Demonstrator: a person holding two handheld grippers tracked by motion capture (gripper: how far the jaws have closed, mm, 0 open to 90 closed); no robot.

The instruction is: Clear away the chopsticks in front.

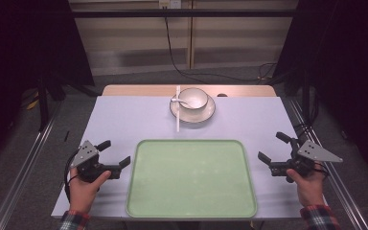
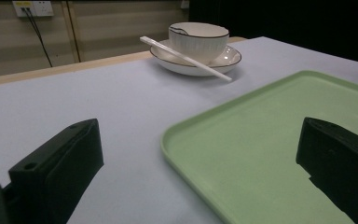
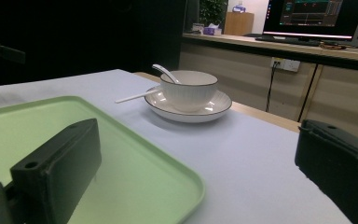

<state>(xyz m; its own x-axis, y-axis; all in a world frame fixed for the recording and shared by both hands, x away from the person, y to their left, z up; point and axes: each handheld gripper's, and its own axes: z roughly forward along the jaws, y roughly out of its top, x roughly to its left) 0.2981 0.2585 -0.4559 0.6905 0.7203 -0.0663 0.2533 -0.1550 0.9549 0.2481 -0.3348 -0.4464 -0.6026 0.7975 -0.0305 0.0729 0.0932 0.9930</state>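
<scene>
You hold both grippers, left (image 1: 116, 154) and right (image 1: 274, 147), jaws spread and empty beside the tray (image 1: 191, 213), ready for the bowl (image 1: 193, 98) beyond.

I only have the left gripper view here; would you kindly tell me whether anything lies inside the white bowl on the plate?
Observer: Yes, a white ceramic spoon rests in the white ribbed ceramic bowl, its handle over the rim.
Operator: Thank you. Where is the right claw?
Observer: The right claw is open, to the right of the pale green plastic tray, holding nothing.
Operator: Is the tray bare all over?
Observer: Yes, the high view shows nothing on it.
</scene>
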